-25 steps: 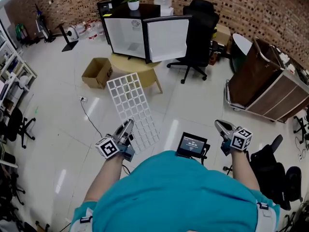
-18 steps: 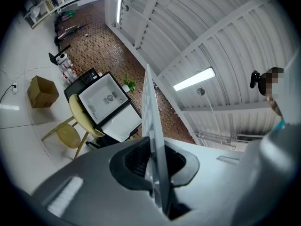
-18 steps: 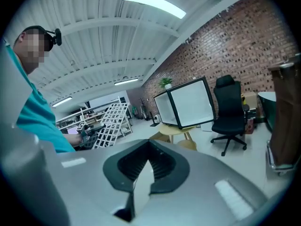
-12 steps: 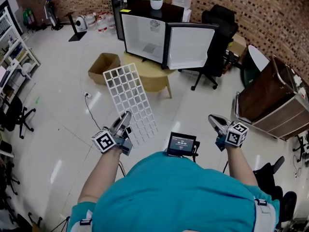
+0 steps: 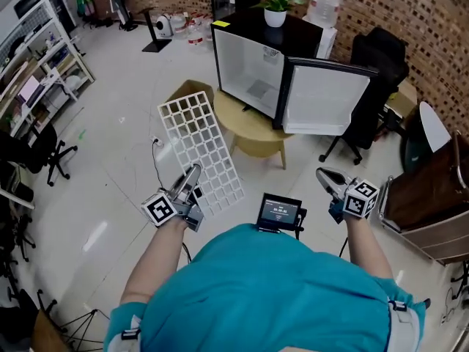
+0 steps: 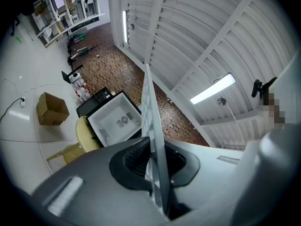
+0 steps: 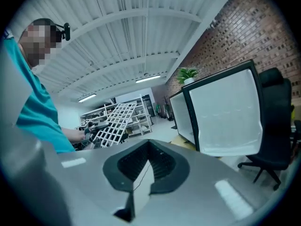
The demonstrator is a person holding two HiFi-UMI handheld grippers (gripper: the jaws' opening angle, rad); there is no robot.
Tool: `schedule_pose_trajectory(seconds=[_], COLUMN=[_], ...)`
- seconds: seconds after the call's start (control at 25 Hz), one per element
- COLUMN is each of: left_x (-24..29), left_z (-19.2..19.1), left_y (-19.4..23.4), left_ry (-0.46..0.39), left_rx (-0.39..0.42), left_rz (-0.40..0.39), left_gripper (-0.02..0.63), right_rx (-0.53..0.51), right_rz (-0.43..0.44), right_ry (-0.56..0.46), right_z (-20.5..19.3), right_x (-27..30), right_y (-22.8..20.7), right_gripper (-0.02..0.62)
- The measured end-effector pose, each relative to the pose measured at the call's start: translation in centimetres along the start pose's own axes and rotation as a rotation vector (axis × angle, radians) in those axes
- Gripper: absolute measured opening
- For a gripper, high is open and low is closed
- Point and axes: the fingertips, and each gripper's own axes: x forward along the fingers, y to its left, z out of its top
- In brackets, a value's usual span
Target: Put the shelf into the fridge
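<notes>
Now my left gripper [image 5: 193,174] has its jaws clamped on the near edge of the shelf [image 5: 201,152]. The shelf slants up and away over the floor, well short of the fridge [image 5: 253,68] on the low round desk [image 5: 245,127]. My right gripper [image 5: 327,176] hangs free, jaws drawn together on nothing. The door [image 5: 326,101] stands wide, so the way in looks open. Held by one edge, the grid will likely sag and swing. I would steady its far side with the right gripper, level it, and feed it in square, minding the door's edge.
</notes>
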Motion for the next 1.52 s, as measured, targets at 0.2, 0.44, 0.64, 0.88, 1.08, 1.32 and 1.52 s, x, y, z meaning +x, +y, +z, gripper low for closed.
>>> schedule_pose_trajectory(seconds=[0.2, 0.44, 0.64, 0.88, 1.08, 1.32, 1.52], left_x=[1.4, 6.6, 15.3, 17.6, 20.9, 27.4, 29.2], left_z=[0.7, 0.4, 4.0, 6.2, 9.1, 6.1, 6.9], left_y=[-2.5, 2.2, 12.7, 26.2, 31.9, 33.3, 33.1], left_ry=[-0.026, -0.028, -0.047, 0.034, 0.043, -0.026, -0.091], left_rx=[0.050, -0.016, -0.116, -0.364, -0.486, -0.526, -0.527], left_rz=[-0.144, -0.165, -0.169, 0.076, 0.063, -0.093, -0.057], left_gripper=[0.032, 0.032, 0.032, 0.032, 0.032, 0.032, 0.032], right_rx=[-0.003, 0.038, 0.047, 0.090, 0.142, 0.212, 0.217], right_rz=[0.012, -0.049, -0.139, -0.349, -0.456, -0.503, -0.485], right_ry=[-0.031, -0.042, -0.005, -0.018, -0.015, 0.012, 0.006], right_z=[-0.4, -2.0, 0.3, 3.4, 4.5, 1.7, 3.4], right_x=[0.7, 0.6, 6.2, 10.0, 14.6, 12.6, 11.6], right_y=[0.5, -4.8, -13.2, -14.3, -14.9, -18.4, -20.4], right_gripper=[0.002, 0.002, 0.002, 0.002, 0.002, 0.002, 0.002])
